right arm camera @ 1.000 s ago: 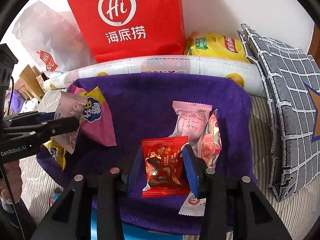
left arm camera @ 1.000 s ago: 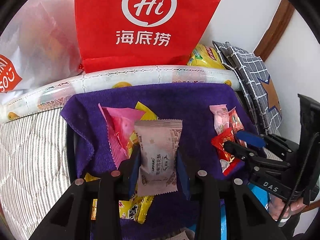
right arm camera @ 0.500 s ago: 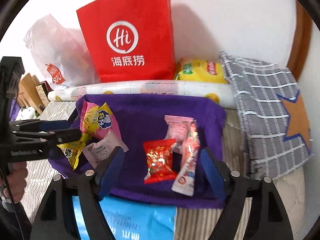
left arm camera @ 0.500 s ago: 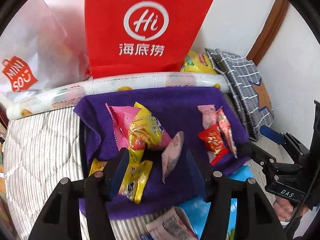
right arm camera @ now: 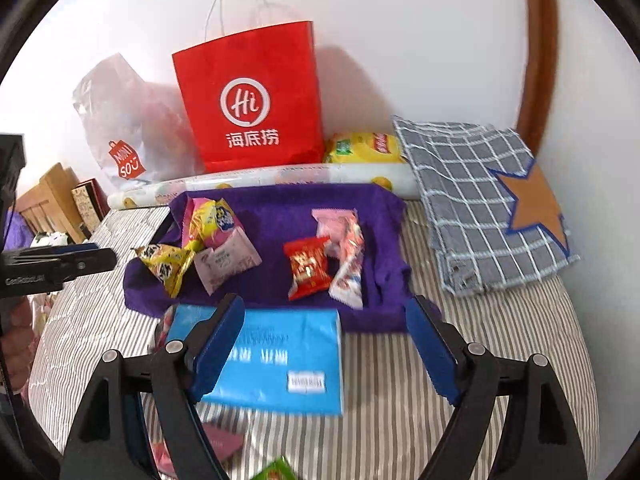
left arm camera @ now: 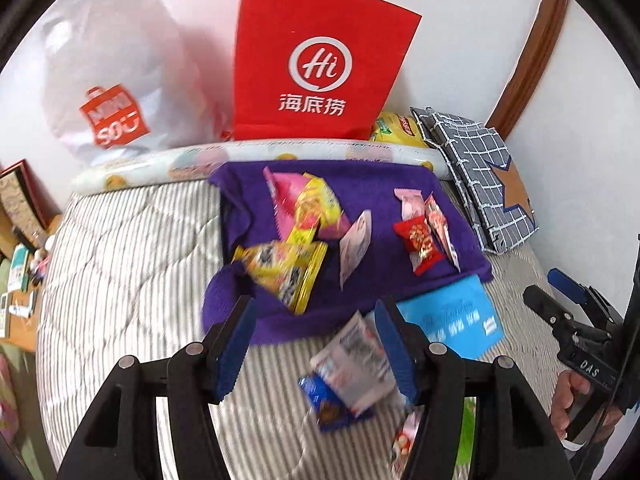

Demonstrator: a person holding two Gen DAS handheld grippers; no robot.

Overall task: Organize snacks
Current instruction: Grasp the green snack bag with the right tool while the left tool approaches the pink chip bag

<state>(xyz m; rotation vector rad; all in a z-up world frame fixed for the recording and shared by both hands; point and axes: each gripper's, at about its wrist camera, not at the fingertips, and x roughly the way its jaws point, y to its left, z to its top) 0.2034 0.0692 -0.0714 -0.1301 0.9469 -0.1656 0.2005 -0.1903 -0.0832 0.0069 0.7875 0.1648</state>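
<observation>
Both grippers — left gripper (left arm camera: 316,334), right gripper (right arm camera: 326,344) — hover with jaws spread and empty; snack packets (right arm camera: 308,266) lie on the purple cloth (right arm camera: 276,216) near the bed's far edge.

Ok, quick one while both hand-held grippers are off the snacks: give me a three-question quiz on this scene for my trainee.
1. True or false: the red snack packet lies on the purple cloth.
2. Multiple choice: what stands against the wall behind the cloth? A) a red paper bag B) a green bucket C) a wooden crate
3. Fill in: in the right wrist view, the blue packet lies on the striped ____, just in front of the cloth.

Key: 1 true; 2 A; 3 bedcover. Both the left hand-held gripper and the right hand-held gripper are open with nothing gripped.
</observation>
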